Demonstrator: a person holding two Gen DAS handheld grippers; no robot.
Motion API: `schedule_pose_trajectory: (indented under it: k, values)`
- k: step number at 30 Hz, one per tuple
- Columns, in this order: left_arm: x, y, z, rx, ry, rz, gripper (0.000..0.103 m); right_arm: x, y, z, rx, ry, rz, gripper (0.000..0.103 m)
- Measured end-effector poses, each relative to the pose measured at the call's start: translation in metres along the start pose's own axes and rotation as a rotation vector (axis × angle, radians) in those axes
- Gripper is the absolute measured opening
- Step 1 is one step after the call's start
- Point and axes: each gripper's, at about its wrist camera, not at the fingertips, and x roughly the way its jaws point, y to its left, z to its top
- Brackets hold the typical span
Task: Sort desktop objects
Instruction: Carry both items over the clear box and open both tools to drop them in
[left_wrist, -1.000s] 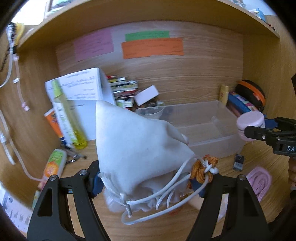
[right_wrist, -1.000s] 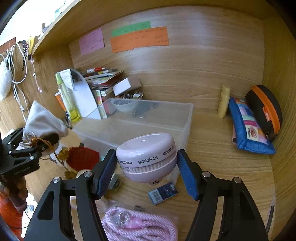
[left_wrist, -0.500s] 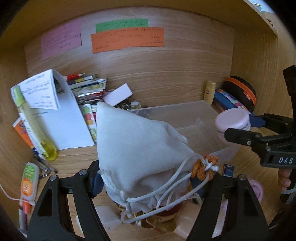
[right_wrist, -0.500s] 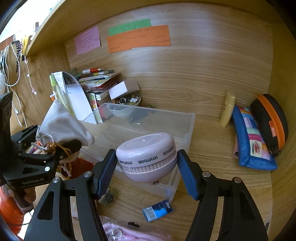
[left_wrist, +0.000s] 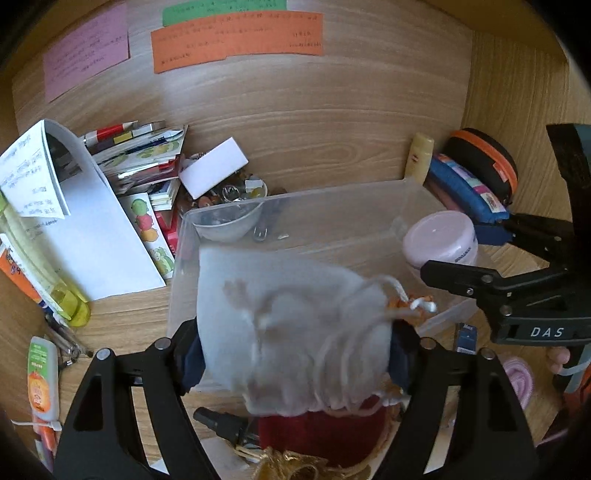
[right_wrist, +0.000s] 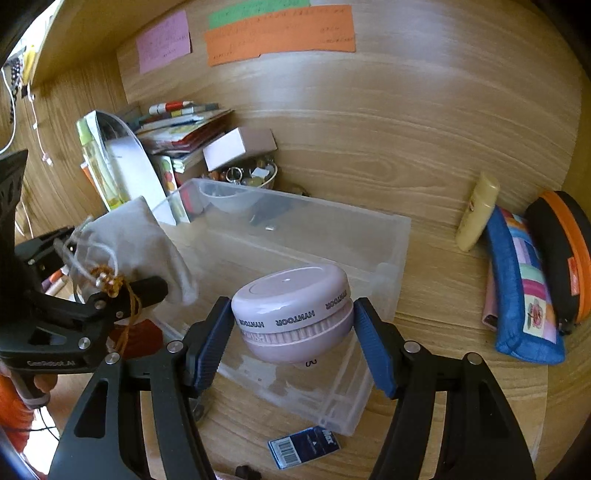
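My left gripper (left_wrist: 295, 354) is shut on a white drawstring pouch (left_wrist: 288, 325) with an orange knotted cord and holds it over the near left edge of the clear plastic bin (left_wrist: 332, 199). The pouch also shows in the right wrist view (right_wrist: 129, 243). My right gripper (right_wrist: 291, 332) is shut on a round pink HYNTOOR case (right_wrist: 291, 302) and holds it above the near right part of the bin (right_wrist: 391, 236). The case also shows in the left wrist view (left_wrist: 439, 240).
Papers, books and a small white box (left_wrist: 214, 166) pile up at the back left. A yellow bottle (left_wrist: 55, 280) leans at left. A blue pencil case (right_wrist: 524, 288), an orange-trimmed black case (right_wrist: 565, 258) and a cream tube (right_wrist: 476, 210) sit at right. A small blue packet (right_wrist: 303, 446) lies in front of the bin.
Both grippers have moved forward toward the bin with their loads. The pouch now hangs over the bin's near left edge, and the pink case is over its near right part.
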Motion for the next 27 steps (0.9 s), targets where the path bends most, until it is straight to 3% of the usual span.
schedule_pose_trajectory:
  k: [7, 17, 27]
  values:
    - [-0.003, 0.002, 0.0, 0.018, 0.001, 0.01, 0.092, 0.011, 0.002, 0.003, -0.023, 0.033, -0.009, 0.063]
    - [-0.007, 0.002, -0.006, 0.037, 0.0, 0.042, 0.097, 0.024, 0.006, 0.006, -0.038, 0.081, -0.01, 0.063]
    - [-0.015, 0.01, -0.01, 0.015, -0.005, 0.064, 0.098, 0.01, 0.014, 0.009, -0.085, 0.042, -0.047, 0.064]
